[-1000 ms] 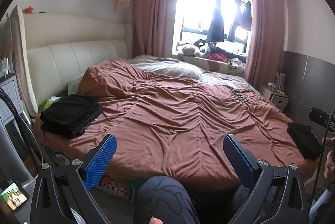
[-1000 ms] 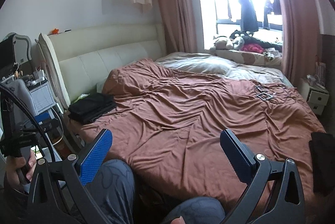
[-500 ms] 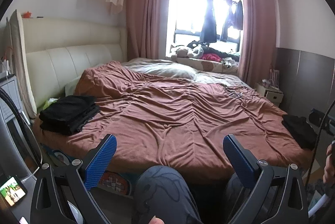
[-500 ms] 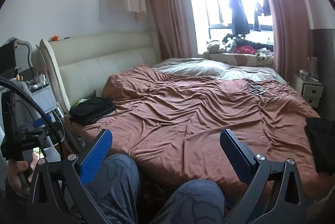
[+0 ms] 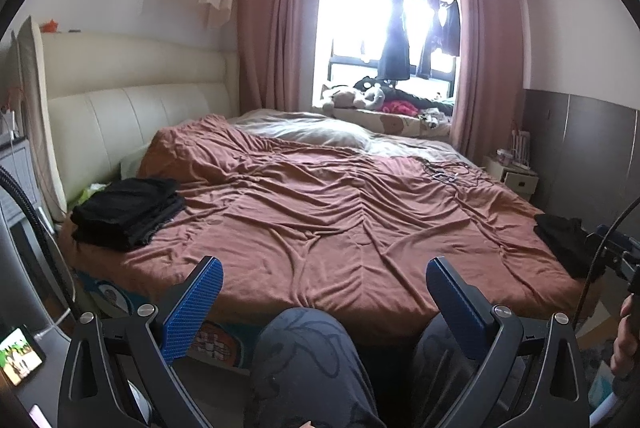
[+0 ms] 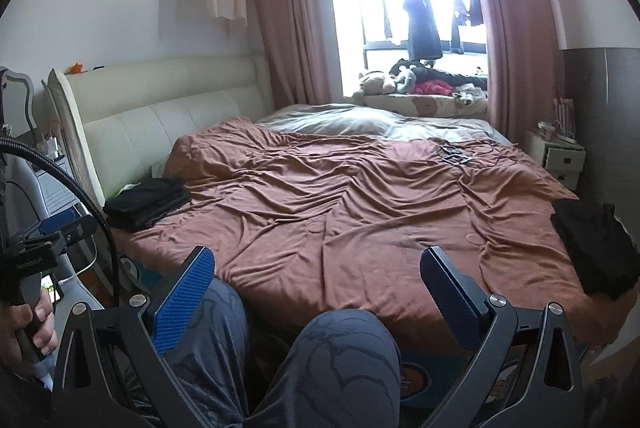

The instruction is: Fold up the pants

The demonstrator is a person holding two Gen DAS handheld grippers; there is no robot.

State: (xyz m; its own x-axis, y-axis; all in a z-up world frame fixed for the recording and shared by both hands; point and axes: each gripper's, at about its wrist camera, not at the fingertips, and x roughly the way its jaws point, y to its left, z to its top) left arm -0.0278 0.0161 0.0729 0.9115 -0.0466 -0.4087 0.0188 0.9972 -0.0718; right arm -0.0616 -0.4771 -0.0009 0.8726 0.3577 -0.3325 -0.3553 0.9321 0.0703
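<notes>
A folded stack of black pants (image 5: 128,212) (image 6: 146,202) lies on the left corner of the bed by the headboard. A loose black garment (image 5: 568,242) (image 6: 596,248) lies crumpled at the bed's right edge. My left gripper (image 5: 322,276) is open and empty, held back from the bed's near edge above the person's knees. Beside it, my right gripper (image 6: 316,264) hangs open with nothing between its blue pads, equally far from both black piles.
A wrinkled brown bedspread (image 5: 332,220) covers the bed, with cables and small dark items (image 6: 456,154) on its far right. The person's patterned trouser knees (image 6: 340,360) fill the foreground. A white nightstand (image 6: 560,156) stands at right; a phone (image 5: 20,356) sits low left.
Both grippers have pulled back and tilted up from the bed, so more of the room and the person's knees show. Both stay open.
</notes>
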